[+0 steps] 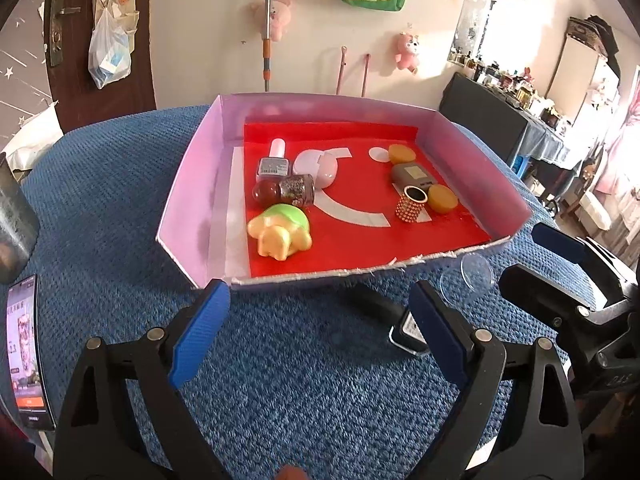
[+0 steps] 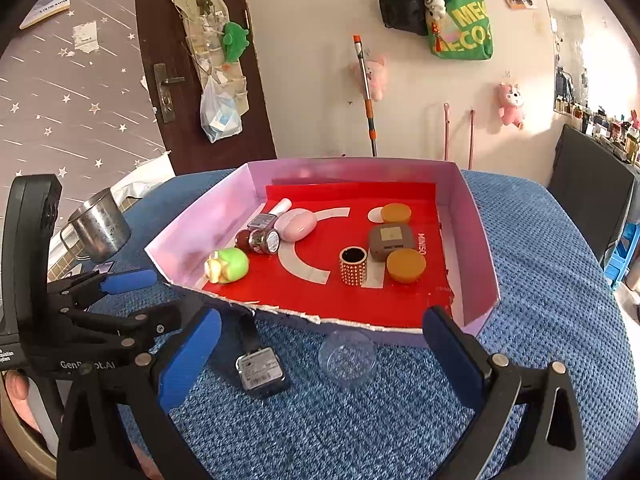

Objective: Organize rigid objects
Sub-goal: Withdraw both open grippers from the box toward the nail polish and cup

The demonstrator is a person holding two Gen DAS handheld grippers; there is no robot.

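A pink box [image 1: 192, 184] with a red floor sits on the blue cloth. It holds a green and yellow turtle toy [image 1: 280, 232], nail polish bottles [image 1: 294, 190], a pink case [image 1: 320, 168], a brown case [image 1: 412, 176], two orange discs [image 1: 442, 199] and a gold studded ring [image 1: 412, 204]. In front of the box lie a watch [image 2: 260, 372] with a black strap and a clear round lid [image 2: 347, 356]. My left gripper [image 1: 318, 334] is open over the cloth, with nothing between its pads. My right gripper [image 2: 322, 354] is open, with the watch and the lid lying below and between its fingers, untouched.
A phone [image 1: 26, 352] lies at the cloth's left edge, and a metal mug [image 2: 98, 226] stands behind it. The two grippers hang close side by side; the left one [image 2: 148, 300] shows in the right wrist view. A black chair [image 2: 592, 208] stands at the right.
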